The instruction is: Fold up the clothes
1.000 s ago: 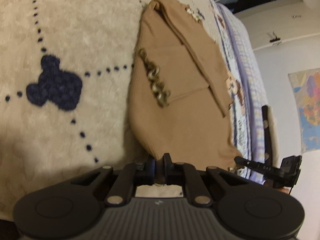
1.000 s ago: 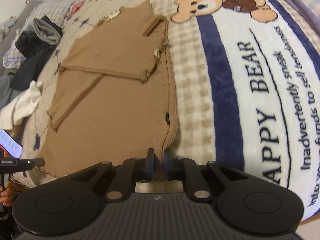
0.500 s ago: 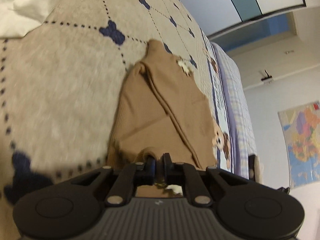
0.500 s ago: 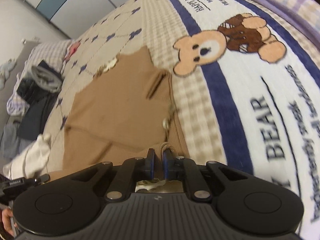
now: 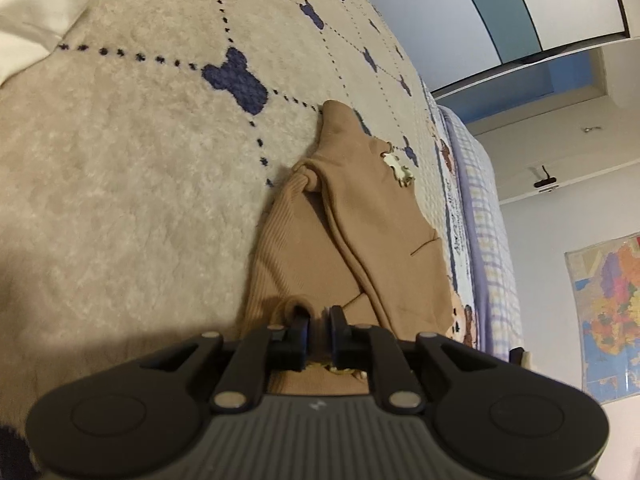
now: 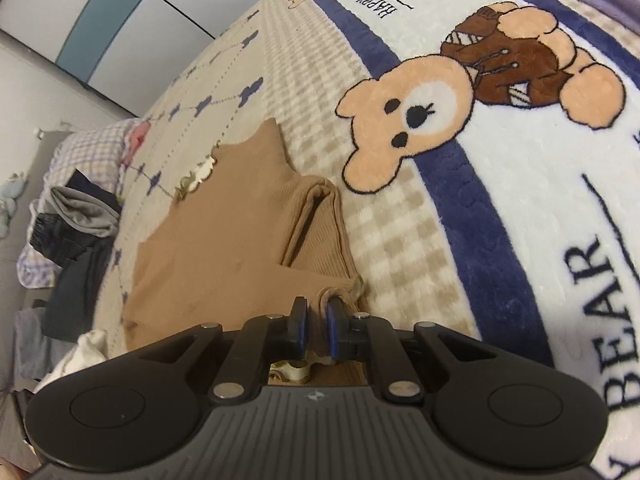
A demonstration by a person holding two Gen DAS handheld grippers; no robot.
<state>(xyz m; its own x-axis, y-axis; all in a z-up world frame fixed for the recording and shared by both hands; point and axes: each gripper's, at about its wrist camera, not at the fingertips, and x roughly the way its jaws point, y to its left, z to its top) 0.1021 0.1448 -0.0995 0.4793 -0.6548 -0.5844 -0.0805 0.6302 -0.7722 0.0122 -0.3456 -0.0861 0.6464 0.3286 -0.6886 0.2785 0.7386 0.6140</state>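
From my left wrist camera, my left gripper (image 5: 319, 314) sits low at the near edge, its two black fingers (image 5: 298, 322) closed to a narrow gap with a fold of the tan ribbed knit sweater (image 5: 352, 240) pinched between them; the jaws are easing open, the cloth still between the pads. The sweater runs away from me toward the far side, lying on the cream fleece blanket with navy dotted lines and bear-head shapes (image 5: 140, 160). A small pale metallic ornament (image 5: 400, 166) sits near its far end. A white cloth (image 5: 44, 8) lies at the far left, and a coloured wall map (image 5: 608, 316) hangs at the right.

From my right wrist camera, my right gripper (image 6: 316, 320) holds the sweater's (image 6: 224, 248) near right edge between blue-padded fingers (image 6: 331, 330); these jaws are also opening slightly, fabric bunched between them. To the right on the blanket is a printed teddy bear (image 6: 448, 100). A heap of dark and grey clothes (image 6: 76, 236) lies at the far left.
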